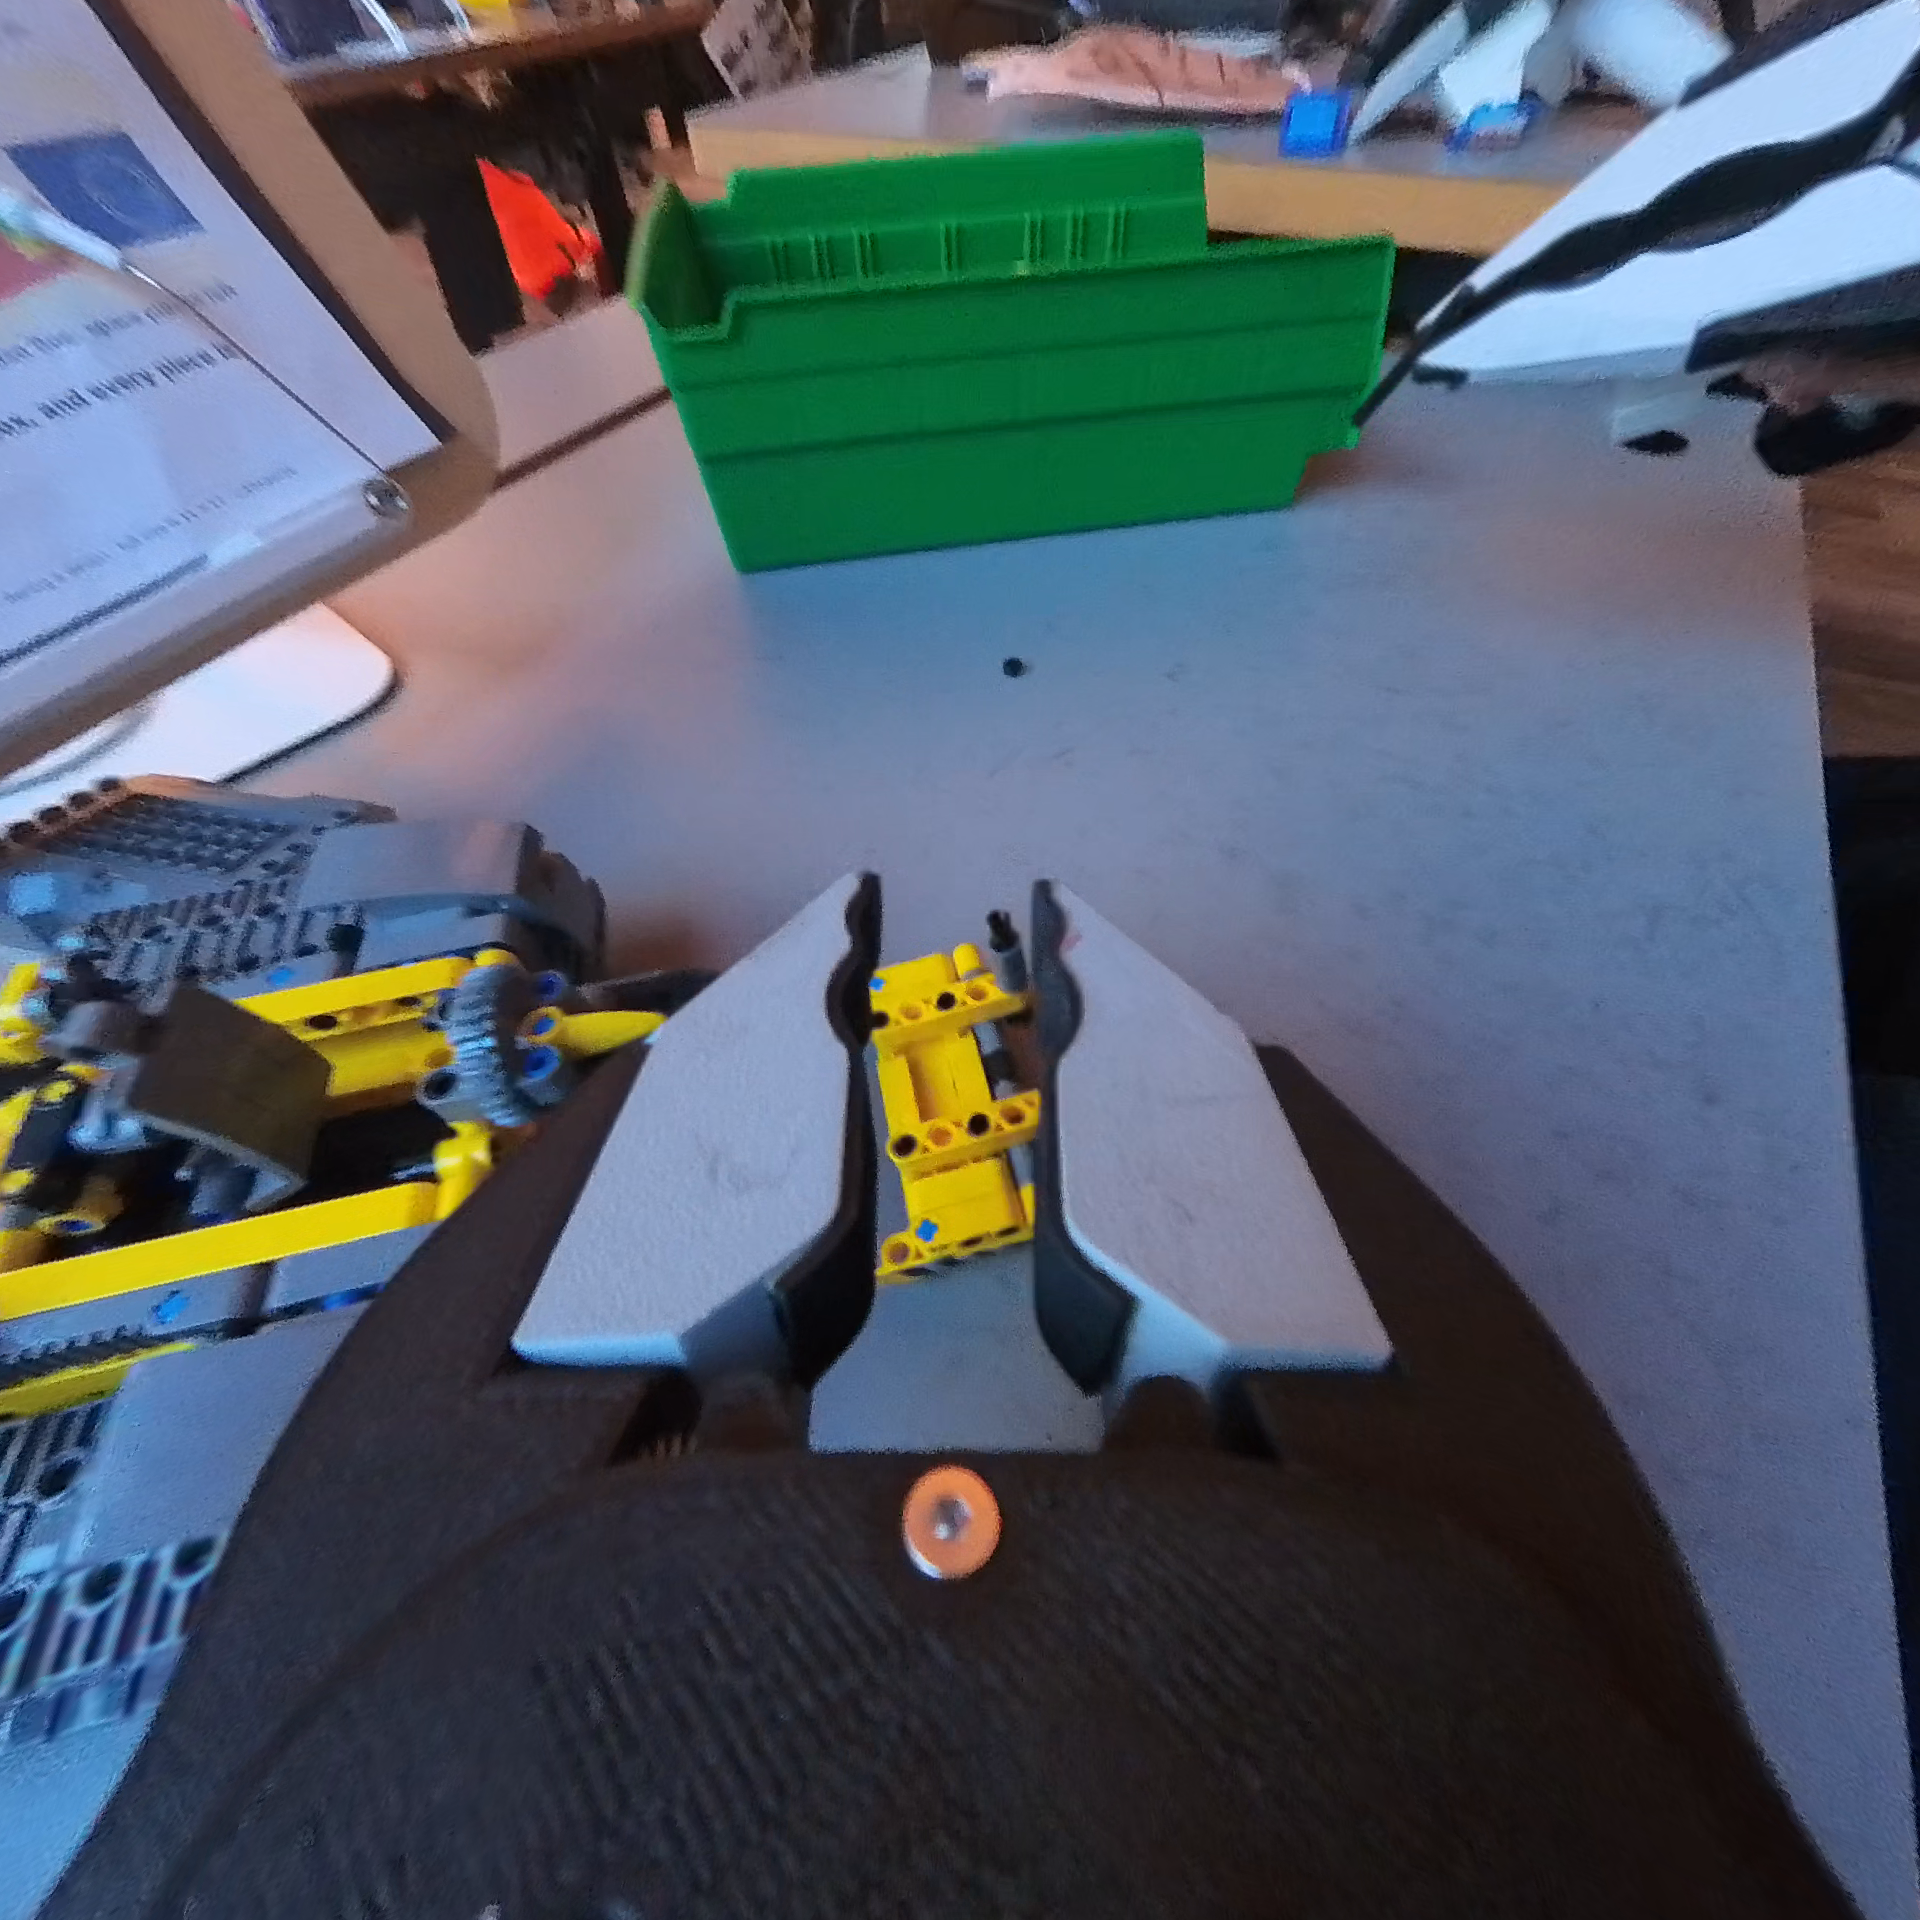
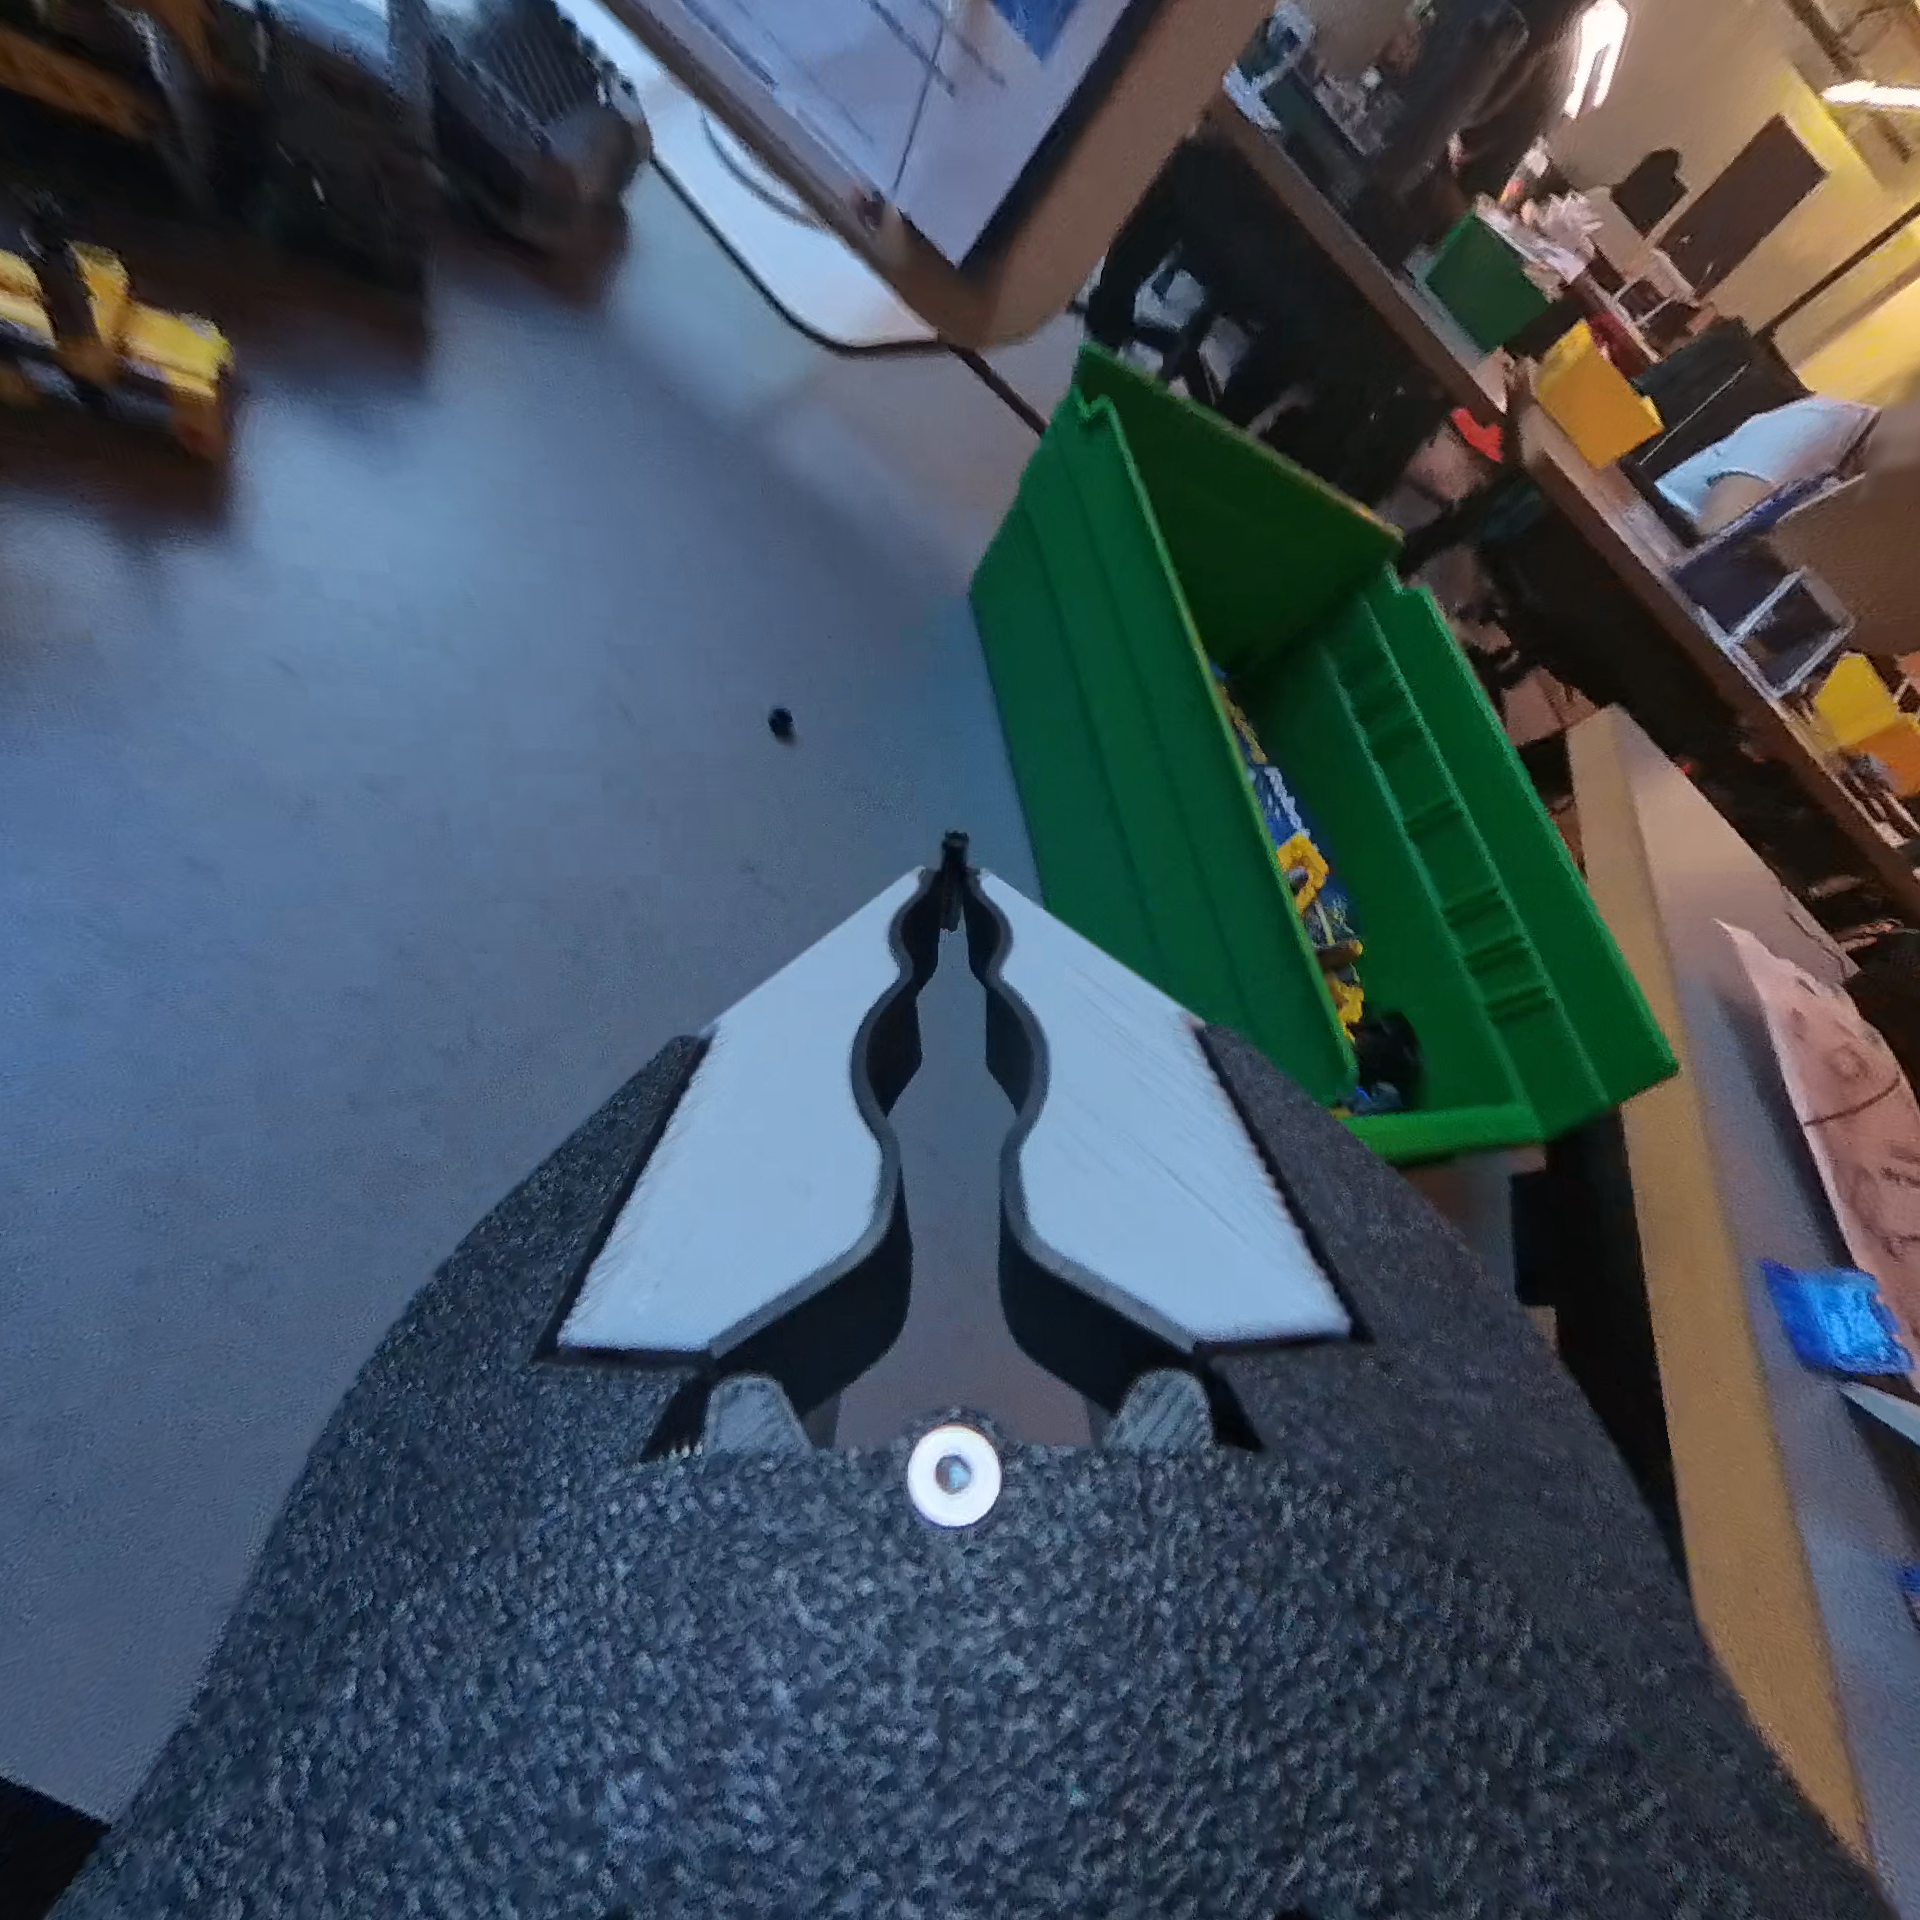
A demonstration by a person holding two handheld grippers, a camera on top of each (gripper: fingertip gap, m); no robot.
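In the lower centre of the left wrist view, the left gripper [image 1: 954,914] is seen clamped on a yellow brick assembly [image 1: 951,1112], which is pressed between its 2 dark-lined fingers [image 1: 717,1122] above the grey table [image 1: 1351,831]. A larger yellow and grey brick model [image 1: 239,1081] is found at the left edge, just beside the gripper body. A green bin [image 1: 1018,395] stands on the table in the upper centre, and a small black piece [image 1: 1013,667] lies alone on the table between bin and gripper. The other gripper shows at the upper right of that frame. In the right wrist view, the right gripper [image 2: 951,883] is held with its tips pinched together on a small black pin [image 2: 950,868], which juts out past the tips at the frame's centre. The green bin [image 2: 1143,790] is seen to its right, with yellow and blue pieces inside. A blurred yellow model [image 2: 114,332] sits at the upper left.
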